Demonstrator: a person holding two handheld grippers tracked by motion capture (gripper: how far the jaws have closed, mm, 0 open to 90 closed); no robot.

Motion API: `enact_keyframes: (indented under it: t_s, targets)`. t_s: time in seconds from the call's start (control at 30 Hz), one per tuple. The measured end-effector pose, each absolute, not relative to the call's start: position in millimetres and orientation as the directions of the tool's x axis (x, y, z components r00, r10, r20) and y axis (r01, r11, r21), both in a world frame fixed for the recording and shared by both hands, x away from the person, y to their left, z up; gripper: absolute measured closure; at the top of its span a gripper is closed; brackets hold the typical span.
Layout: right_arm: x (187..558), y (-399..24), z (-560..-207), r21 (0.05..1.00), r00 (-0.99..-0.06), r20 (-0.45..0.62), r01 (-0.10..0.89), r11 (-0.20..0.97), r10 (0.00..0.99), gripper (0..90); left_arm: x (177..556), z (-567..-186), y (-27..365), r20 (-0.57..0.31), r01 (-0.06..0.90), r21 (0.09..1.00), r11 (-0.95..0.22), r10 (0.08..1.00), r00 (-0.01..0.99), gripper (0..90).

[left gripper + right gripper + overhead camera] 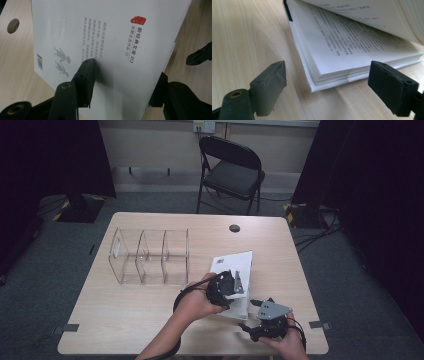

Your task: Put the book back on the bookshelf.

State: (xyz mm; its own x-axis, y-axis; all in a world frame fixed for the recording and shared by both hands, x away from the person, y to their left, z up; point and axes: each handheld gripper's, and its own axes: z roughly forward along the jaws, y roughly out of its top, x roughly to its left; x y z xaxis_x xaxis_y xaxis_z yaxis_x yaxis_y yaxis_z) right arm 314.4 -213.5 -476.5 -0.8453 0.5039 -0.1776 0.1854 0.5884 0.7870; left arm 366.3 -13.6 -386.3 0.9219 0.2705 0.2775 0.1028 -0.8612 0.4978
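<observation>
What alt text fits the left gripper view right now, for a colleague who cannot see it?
The left gripper clamps the edge of a white book cover printed with a barcode, two small figures and a red seal, one jaw lying on top. Beneath is the wooden table.

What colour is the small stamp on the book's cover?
Red, on the white book cover; the stamp shows best in the left gripper view.

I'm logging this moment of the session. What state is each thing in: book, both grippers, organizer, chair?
Book: partly open, cover and upper pages lifted off the lower block.
Left gripper: jaws shut on the raised part of the book.
Right gripper: jaws open, holding nothing, low by the book's corner.
Clear organizer: upright, compartments empty.
Folding chair: unfolded, unoccupied.
</observation>
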Motion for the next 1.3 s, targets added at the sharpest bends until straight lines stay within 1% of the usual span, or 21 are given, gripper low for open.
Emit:
enact_keyframes:
  t_s: [0.17, 0.23, 0.33, 0.43, 0.57, 0.6, 0.73, 0.77, 0.8, 0.83, 0.9, 1.0, 1.2, 1.3]
  targets:
    - [314, -212, -476, 0.78, -0.843, -0.203, 0.168, 0.603, 0.497, 14.4, 368, -385, -14, 0.273, 0.103, 0.487, -0.867, 0.263, 0.925, 49.3]
    - [315, -210, -476, 0.772, -0.841, -0.231, 0.147, 0.618, 0.489, 14.5, 369, -384, -16, 0.267, 0.109, 0.477, -0.872, 0.262, 0.927, 49.3]
    - [317, -208, -475, 0.766, -0.841, -0.254, 0.127, 0.63, 0.479, 14.7, 370, -382, -16, 0.271, 0.108, 0.475, -0.874, 0.262, 0.926, 49.5]
    - [320, -203, -476, 0.754, -0.838, -0.277, 0.114, 0.647, 0.47, 15.1, 372, -380, -15, 0.257, 0.119, 0.481, -0.869, 0.269, 0.928, 49.6]
    - [321, -202, -479, 0.747, -0.836, -0.298, 0.096, 0.658, 0.461, 17.0, 373, -378, -16, 0.25, 0.13, 0.475, -0.87, 0.275, 0.929, 50.0]
    - [321, -202, -479, 0.743, -0.834, -0.321, 0.073, 0.666, 0.449, 18.8, 373, -377, -17, 0.247, 0.134, 0.469, -0.873, 0.275, 0.929, 50.0]
    - [320, -200, -476, 0.729, -0.827, -0.359, 0.041, 0.684, 0.432, 19.6, 374, -376, -17, 0.245, 0.134, 0.469, -0.873, 0.274, 0.93, 50.1]
    - [319, -199, -476, 0.725, -0.824, -0.371, 0.031, 0.688, 0.428, 20.8, 374, -376, -17, 0.245, 0.134, 0.468, -0.874, 0.274, 0.93, 50.1]
    - [319, -197, -475, 0.718, -0.824, -0.391, 0.005, 0.696, 0.411, 24.7, 374, -376, -16, 0.241, 0.138, 0.471, -0.871, 0.278, 0.93, 50.2]
    - [319, -196, -476, 0.715, -0.824, -0.395, 0.001, 0.699, 0.406, 25.3, 373, -376, -16, 0.24, 0.139, 0.471, -0.871, 0.279, 0.93, 50.2]
    - [320, -194, -477, 0.701, -0.83, -0.406, -0.013, 0.713, 0.384, 30.5, 373, -376, -17, 0.242, 0.143, 0.467, -0.873, 0.282, 0.928, 50.5]
    - [320, -192, -480, 0.688, -0.826, -0.419, -0.018, 0.725, 0.377, 30.3, 373, -377, -17, 0.239, 0.145, 0.468, -0.872, 0.283, 0.929, 50.5]
    - [322, -190, -482, 0.68, -0.817, -0.433, -0.019, 0.733, 0.38, 34.3, 372, -378, -18, 0.24, 0.139, 0.461, -0.876, 0.273, 0.932, 50.5]
    - [320, -190, -484, 0.671, -0.813, -0.453, -0.042, 0.74, 0.365, 37.6, 372, -378, -17, 0.232, 0.142, 0.466, -0.873, 0.275, 0.933, 51.0]
